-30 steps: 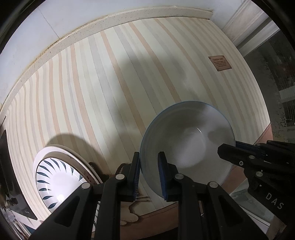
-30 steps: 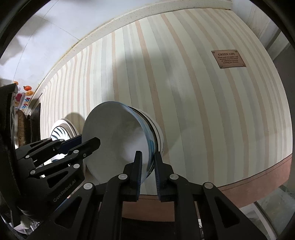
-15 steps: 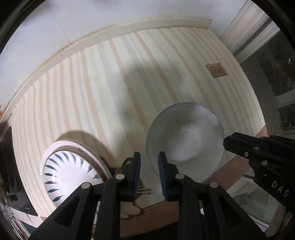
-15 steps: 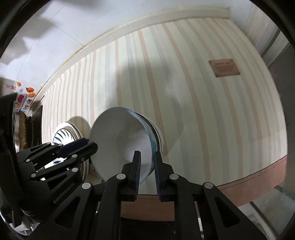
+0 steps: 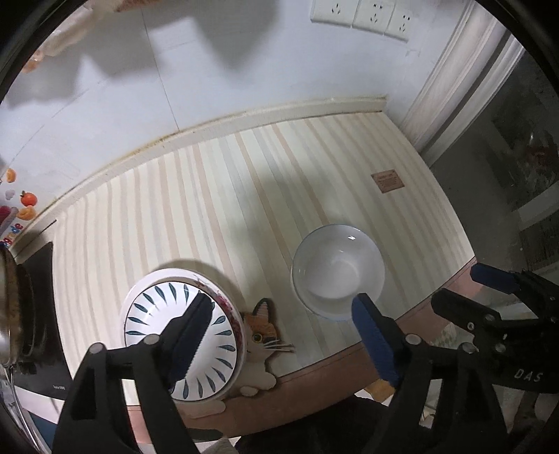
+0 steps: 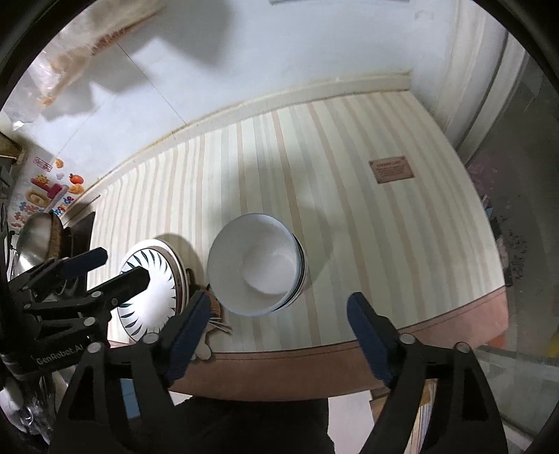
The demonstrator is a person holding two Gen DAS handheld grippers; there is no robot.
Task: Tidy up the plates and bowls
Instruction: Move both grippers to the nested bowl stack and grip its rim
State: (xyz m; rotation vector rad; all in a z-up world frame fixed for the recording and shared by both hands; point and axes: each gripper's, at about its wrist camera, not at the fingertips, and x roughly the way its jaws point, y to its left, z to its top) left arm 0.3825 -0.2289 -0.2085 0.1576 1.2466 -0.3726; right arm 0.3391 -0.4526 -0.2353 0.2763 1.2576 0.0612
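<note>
A white bowl with a blue rim sits stacked on other bowls near the front edge of the striped mat; it also shows in the right wrist view. A stack of plates with a blue leaf pattern lies to its left, also in the right wrist view. My left gripper is open and empty, raised above the gap between plates and bowl. My right gripper is open and empty, raised just in front of the bowl stack. Each gripper shows at the edge of the other's view.
A striped mat with a cat picture and a brown label covers the counter. A wall with sockets stands behind. A metal pot and a black stove are at the left. A door frame rises at right.
Both grippers have let go of the bowl's rim, opened wide and lifted up and back. The bowl now rests on the stack.
</note>
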